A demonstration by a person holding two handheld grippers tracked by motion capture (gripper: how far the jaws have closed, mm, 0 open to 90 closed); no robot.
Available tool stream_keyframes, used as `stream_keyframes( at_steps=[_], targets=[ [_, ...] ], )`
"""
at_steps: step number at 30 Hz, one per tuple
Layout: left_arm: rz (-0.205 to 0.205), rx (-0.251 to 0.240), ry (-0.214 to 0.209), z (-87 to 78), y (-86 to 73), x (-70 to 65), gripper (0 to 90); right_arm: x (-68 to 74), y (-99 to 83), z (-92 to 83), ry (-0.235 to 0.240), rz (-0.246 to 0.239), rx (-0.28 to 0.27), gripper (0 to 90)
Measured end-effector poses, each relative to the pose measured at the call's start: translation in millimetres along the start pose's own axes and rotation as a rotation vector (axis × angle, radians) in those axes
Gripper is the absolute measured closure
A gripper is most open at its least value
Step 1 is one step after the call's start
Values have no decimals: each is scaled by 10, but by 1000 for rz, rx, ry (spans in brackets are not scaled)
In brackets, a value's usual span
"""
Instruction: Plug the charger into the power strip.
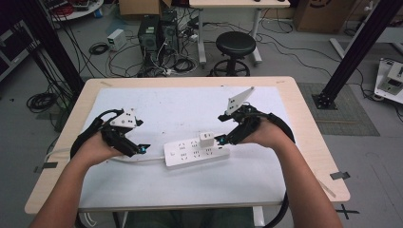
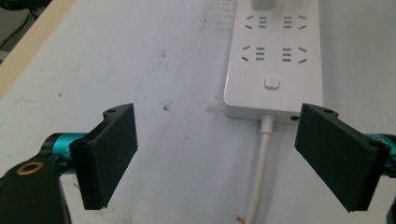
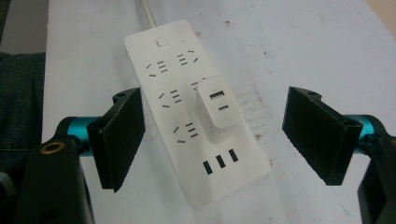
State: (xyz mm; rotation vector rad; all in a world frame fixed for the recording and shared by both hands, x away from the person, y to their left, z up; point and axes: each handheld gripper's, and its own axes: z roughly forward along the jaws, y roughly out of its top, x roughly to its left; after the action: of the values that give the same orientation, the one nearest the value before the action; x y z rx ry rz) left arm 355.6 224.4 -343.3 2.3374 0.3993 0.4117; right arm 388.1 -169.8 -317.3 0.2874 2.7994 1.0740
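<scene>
Smooth white plastic power strip [image 3: 187, 112] and charger [image 3: 219, 109]; matt black jaw pads; scuffed white mat [image 1: 190, 180] on a pale wood table [image 1: 309, 137].

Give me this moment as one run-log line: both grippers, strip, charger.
left gripper: jaws open, empty, at cord end | right gripper: jaws open, empty | charger: plugged into power strip | strip flat on table

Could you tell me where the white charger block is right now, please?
The charger block sits plugged into the power strip near the table's middle in the high view, toward the strip's right end, just left of the open right gripper.
</scene>
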Motion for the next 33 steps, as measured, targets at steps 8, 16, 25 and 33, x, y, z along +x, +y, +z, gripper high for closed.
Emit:
stream_keyframes(
  at_steps=[8, 16, 25, 33],
  targets=[
    [-10, -116, -61, -2, 21, 45, 132, 25, -316, -214, -73, 100, -145, 213],
    [-30, -132, -27, -57, 0, 86, 132, -45, -404, -297, -96, 125, -193, 213],
    [-30, -94, -22, 0, 1, 79, 132, -46, -409, -299, -103, 124, -185, 213],
    [-32, -89, -15, 2, -2, 81, 132, -61, -414, -290, -99, 121, -180, 213]
  ],
)
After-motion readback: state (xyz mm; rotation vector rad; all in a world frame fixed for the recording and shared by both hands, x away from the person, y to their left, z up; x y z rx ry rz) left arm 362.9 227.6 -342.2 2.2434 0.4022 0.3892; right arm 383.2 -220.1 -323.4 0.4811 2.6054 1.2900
